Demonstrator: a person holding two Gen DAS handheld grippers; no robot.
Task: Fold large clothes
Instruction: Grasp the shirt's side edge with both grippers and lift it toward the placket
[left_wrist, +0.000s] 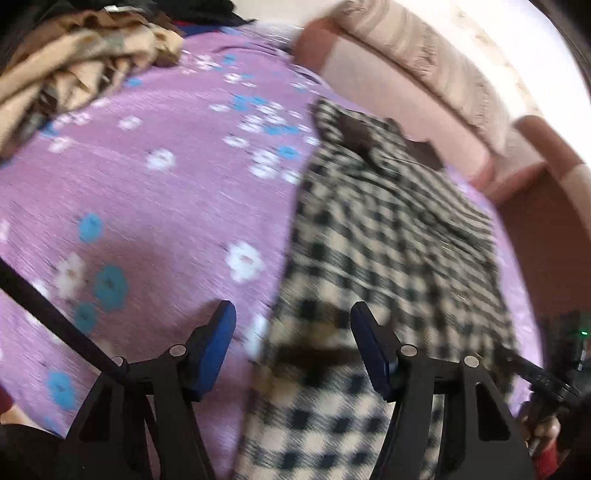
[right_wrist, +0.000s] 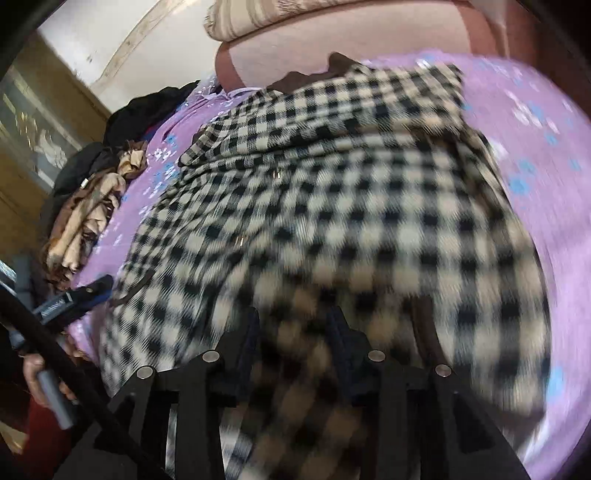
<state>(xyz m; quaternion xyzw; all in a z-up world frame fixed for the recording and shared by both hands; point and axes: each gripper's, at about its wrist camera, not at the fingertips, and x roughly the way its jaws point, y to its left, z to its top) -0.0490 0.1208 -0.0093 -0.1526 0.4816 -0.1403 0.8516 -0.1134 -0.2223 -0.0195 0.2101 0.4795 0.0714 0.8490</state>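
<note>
A black-and-cream checked garment (left_wrist: 388, 236) lies spread on a purple flowered bed sheet (left_wrist: 147, 192), its dark brown collar at the far end. My left gripper (left_wrist: 293, 314) is open, its blue-padded fingers (left_wrist: 218, 343) apart over the garment's near left edge, holding nothing. In the right wrist view the checked garment (right_wrist: 332, 184) fills the middle. My right gripper (right_wrist: 295, 325) has its jaws partly apart with blurred checked cloth lying between and over them; whether they pinch it I cannot tell. The left gripper also shows in the right wrist view (right_wrist: 85, 291) at the garment's left edge.
A heap of tan and brown clothes (left_wrist: 74, 74) lies at the sheet's far left, with dark clothes (right_wrist: 147, 107) behind it. A pink padded headboard (left_wrist: 406, 96) with a striped pillow (left_wrist: 424, 48) runs along the far side. A wooden cabinet (right_wrist: 37, 122) stands at the left.
</note>
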